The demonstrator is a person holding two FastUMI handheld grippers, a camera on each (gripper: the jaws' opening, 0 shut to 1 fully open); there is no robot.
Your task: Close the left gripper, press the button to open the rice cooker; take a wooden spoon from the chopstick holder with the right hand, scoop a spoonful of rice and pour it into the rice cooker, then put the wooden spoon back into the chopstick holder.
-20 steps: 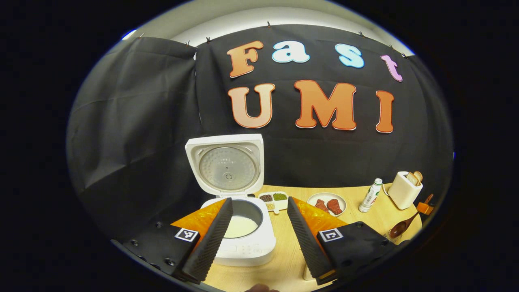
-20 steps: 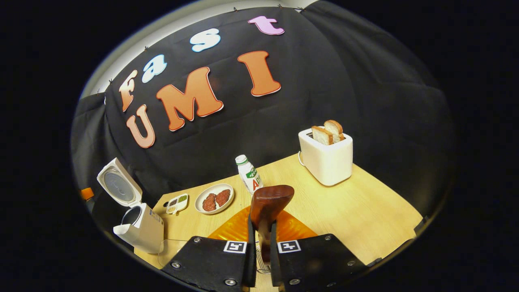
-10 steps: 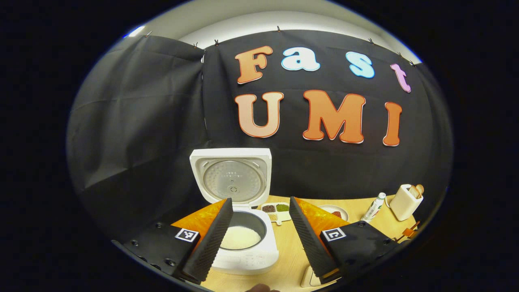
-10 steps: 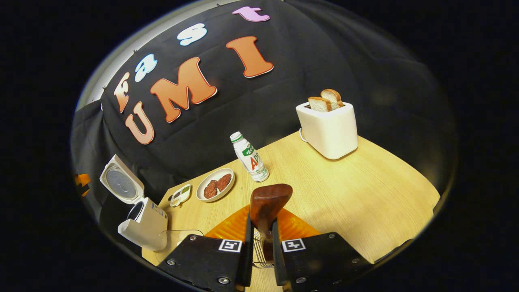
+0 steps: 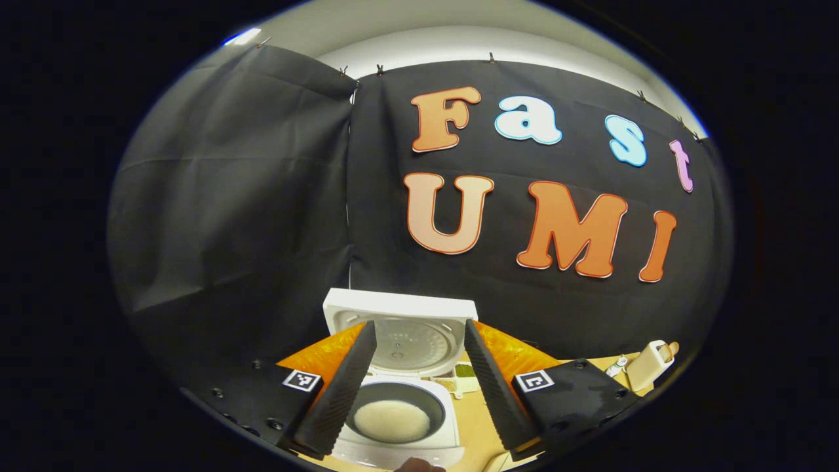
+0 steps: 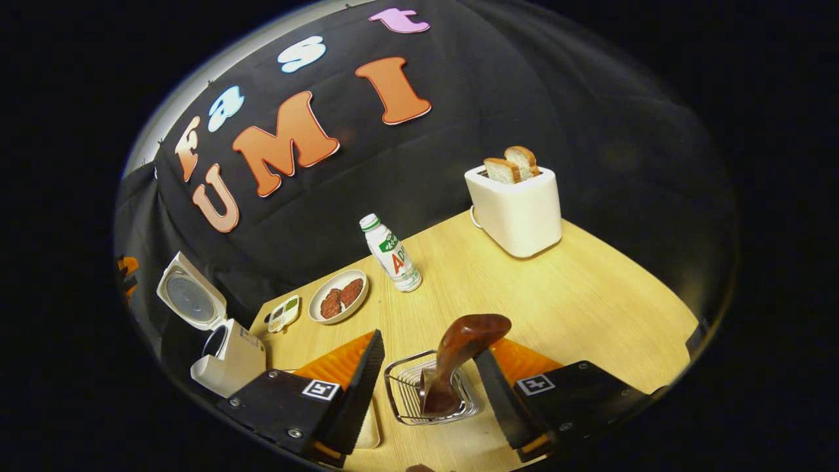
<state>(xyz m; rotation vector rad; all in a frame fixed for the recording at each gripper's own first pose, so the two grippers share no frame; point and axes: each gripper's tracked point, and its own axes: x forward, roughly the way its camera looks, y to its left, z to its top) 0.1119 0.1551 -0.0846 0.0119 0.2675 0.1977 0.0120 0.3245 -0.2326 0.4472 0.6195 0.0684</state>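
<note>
Black cloth backs the booth, and below it a pale wooden surface [image 6: 577, 288] carries everything I work with. At the far left of the right gripper view the rice cooker [image 6: 226, 357] stands with its lid tipped up, so the button press looks done. In the left gripper view my left claw [image 5: 414, 383] hangs above that cooker [image 5: 400, 426], fingers spread wide and touching nothing; white rice [image 5: 391, 421] lies in the pot between them, which I judge is why I hold this claw back, out of the way.

Next along the surface come a small divided dish [image 6: 283, 313], a plate of red meat [image 6: 338, 305], a bottle [image 6: 391, 254] and a white toaster [image 6: 515, 208] with two slices of bread [image 6: 510, 164] standing in its slots, all well apart from my work.

Nearest me, my right claw [image 6: 426, 387] is spread, its fingers on either side of the wire chopstick holder [image 6: 400, 393]. The wooden spoon [image 6: 459, 354] stands in that holder, bowl upward and leaning right, free of both fingers. I judge the return is made, and what remains is to draw the claw clear without knocking the leaning spoon.
</note>
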